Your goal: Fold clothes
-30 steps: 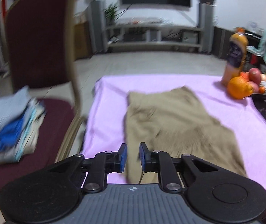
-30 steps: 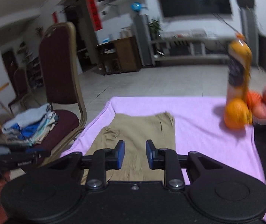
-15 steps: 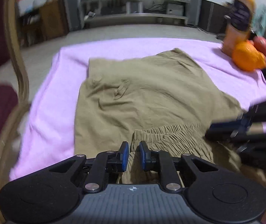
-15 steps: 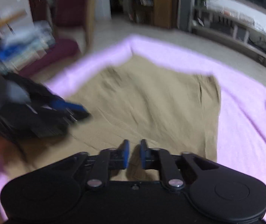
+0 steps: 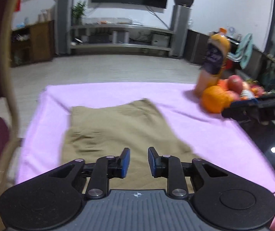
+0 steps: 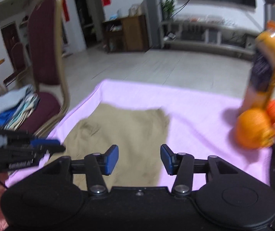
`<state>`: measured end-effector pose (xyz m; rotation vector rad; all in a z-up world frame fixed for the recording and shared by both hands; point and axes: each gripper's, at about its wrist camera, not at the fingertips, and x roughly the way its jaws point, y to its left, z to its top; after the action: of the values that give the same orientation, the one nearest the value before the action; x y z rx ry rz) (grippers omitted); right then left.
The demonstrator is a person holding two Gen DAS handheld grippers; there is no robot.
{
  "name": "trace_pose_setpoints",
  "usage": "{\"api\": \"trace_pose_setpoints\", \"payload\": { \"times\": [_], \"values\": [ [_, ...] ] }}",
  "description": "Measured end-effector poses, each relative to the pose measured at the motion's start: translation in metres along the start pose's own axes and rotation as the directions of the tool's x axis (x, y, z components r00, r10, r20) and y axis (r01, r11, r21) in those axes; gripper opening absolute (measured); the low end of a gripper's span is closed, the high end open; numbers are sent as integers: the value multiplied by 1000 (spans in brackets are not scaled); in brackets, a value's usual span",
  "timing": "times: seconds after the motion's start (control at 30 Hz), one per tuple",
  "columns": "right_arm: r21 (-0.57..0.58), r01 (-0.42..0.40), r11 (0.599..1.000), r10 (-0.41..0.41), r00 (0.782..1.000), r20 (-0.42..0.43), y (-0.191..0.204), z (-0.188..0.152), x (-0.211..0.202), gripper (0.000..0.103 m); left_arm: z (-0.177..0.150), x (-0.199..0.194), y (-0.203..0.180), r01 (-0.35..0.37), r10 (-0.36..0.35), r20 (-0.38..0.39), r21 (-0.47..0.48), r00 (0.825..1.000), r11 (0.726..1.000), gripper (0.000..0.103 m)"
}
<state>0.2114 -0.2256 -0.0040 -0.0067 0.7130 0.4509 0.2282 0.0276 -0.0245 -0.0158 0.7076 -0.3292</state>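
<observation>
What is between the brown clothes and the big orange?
Only bare pink cloth lies between the khaki garment and the orange. The left wrist view shows it best; the right wrist view agrees.

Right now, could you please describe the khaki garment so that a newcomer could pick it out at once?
Start at the table draped in a lilac cloth. The khaki fabric garment lies flat on its left half, in front of both open grippers. It is the only tan thing there; the orange fruit and tall orange juice bottle stand at the far right corner.
</observation>
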Motion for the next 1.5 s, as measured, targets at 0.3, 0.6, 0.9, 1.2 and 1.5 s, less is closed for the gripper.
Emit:
{"api": "trace_pose_setpoints", "payload": {
  "times": [0.3, 0.6, 0.9, 1.2, 1.5],
  "values": [
    [183, -23, 983, 39, 996, -81, -77, -12, 99, 53, -33, 101, -15, 34, -7, -201, 127, 980, 991, 9],
    [372, -195, 907, 221, 975, -27, -106, 3, 203, 42, -31, 105, -4, 105, -87, -229, 68, 970, 992, 8],
    [381, -212, 900, 234, 972, -11, -106, 14, 256, 9, -32, 104, 1, 138, -125, -224, 45, 967, 989, 8],
    [82, -185, 979, 176, 979, 107, -29, 39, 133, 5, -31, 76, -11, 83, -85, -174, -19, 981, 996, 10],
    [-339, -111, 934, 164, 978, 131, 89, -23, -25, 5, -81, -91, -48, 129, -128, -39, 22, 991, 991, 17]
  ]
}}
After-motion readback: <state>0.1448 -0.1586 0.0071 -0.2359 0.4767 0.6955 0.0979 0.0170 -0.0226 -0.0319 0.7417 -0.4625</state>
